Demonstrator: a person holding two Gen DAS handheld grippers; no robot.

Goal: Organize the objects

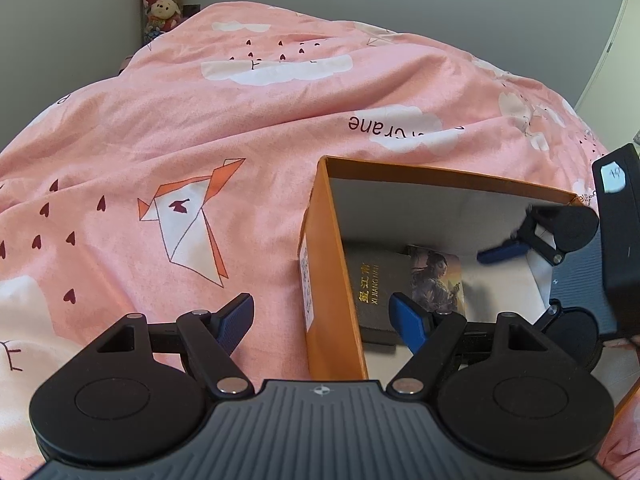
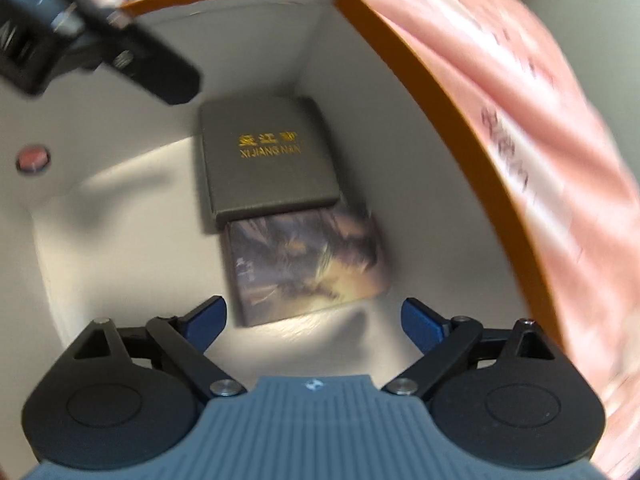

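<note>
Illustrated card box (image 2: 308,264) lies just beyond right tool (image 2: 314,320) — unheld.

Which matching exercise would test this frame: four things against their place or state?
Things:
1. grey case
2. picture card box
3. orange box
4. right tool

Descriptions:
A. lies on the pink bedspread
B. open, empty, above the box floor
C. gold lettering, in the box corner
D. beside the grey case, nearer the right tool

Pairs: 1-C, 2-D, 3-A, 4-B
</note>
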